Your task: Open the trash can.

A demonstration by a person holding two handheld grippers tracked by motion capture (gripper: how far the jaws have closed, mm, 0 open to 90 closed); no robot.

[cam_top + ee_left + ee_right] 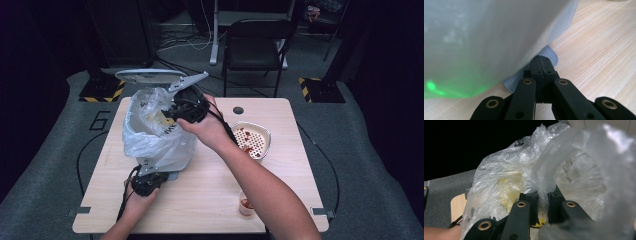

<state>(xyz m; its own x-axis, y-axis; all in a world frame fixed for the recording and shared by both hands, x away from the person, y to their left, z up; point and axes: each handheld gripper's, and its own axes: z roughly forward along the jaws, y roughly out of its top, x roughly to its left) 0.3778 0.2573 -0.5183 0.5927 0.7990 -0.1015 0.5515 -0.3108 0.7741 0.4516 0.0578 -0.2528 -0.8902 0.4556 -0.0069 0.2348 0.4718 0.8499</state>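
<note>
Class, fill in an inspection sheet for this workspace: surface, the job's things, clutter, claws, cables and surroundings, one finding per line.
Surface: light wooden table, with a round hole near its far edge.
Job's things: small bin lined with a clear plastic bag, its lid raised.
Clutter: perforated bowl with red pieces; small cup with red contents near the front edge.
Claws: left claw shut at the bin's base, what it pinches unclear; right claw clamped on a fold of the bag at the bin's rim.
Cables: black cable loops off the table's left side; more on the floor behind.
Surroundings: grey carpet, black folding chair, dark room.
</note>
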